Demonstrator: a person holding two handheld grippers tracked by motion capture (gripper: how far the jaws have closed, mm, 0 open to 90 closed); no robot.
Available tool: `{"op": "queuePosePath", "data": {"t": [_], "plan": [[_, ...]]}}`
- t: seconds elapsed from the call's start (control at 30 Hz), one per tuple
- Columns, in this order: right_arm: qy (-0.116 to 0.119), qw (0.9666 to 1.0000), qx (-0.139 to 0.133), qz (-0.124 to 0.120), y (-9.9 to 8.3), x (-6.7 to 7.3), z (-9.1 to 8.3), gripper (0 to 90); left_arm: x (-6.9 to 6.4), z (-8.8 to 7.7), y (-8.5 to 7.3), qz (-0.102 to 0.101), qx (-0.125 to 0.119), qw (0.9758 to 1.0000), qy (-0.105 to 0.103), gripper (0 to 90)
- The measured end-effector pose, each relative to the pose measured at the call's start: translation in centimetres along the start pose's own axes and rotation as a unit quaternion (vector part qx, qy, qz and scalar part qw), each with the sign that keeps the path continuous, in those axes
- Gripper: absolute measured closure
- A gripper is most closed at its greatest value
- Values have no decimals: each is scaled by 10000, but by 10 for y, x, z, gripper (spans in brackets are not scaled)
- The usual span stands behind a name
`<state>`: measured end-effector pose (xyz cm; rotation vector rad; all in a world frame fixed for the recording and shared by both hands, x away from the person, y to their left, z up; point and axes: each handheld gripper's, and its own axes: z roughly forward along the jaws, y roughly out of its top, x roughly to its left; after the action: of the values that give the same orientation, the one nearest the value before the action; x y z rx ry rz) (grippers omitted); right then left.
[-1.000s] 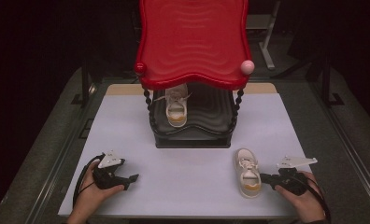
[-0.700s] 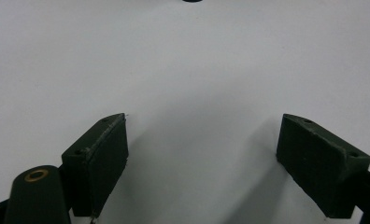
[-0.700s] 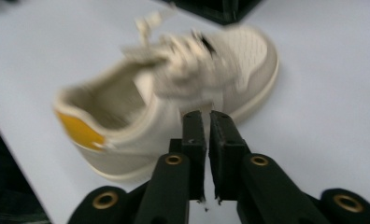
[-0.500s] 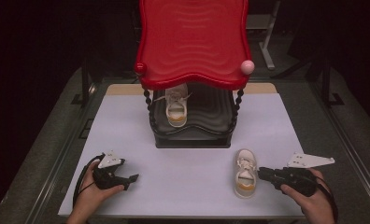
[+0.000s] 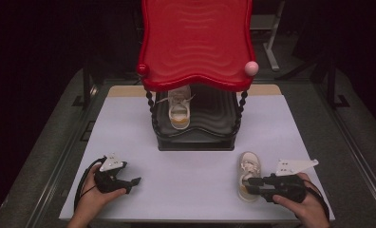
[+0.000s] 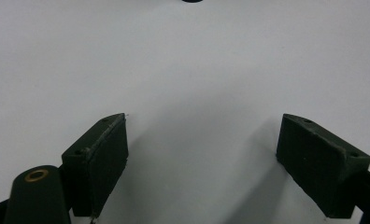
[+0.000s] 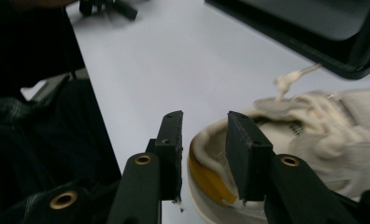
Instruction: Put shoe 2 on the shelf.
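Shoe sits on the white table, front right, just ahead of the black stand's base. Right tongs straddle its heel collar, one jaw inside the opening and one outside; can't tell if they're actually pinching yet. Left tongs are spread wide over bare table at front left. Second shoe sits on the lower shelf, under the red top.

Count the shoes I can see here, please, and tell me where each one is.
2. One shoe stands on the black lower shelf; the other shoe lies on the table at the right tongs.
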<state>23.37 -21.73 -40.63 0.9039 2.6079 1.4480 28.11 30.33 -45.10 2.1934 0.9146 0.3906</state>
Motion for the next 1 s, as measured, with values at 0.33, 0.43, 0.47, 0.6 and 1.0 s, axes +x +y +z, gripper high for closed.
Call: {"op": "queuePosePath", "data": {"t": [0.33, 0.43, 0.47, 0.6, 1.0], "plan": [[129, 9996, 200, -153, -3, -5, 9, 738, 0, 0, 0, 5, 3, 10000, 1, 156], [163, 9993, 226, -233, -2, -3, 9, 764, 0, 0, 0, 7, 5, 10000, 3, 156], [178, 9988, 275, -352, 0, -1, 11, 777, 0, 0, 0, 6, 0, 10000, 4, 156], [198, 9982, 333, -450, 2, -2, 10, 784, 0, 0, 0, 4, 1, 10000, 0, 157], [160, 9978, 213, -601, 14, 3, 3, 787, 0, 0, 0, 3, -4, 10000, 2, 156]]}}
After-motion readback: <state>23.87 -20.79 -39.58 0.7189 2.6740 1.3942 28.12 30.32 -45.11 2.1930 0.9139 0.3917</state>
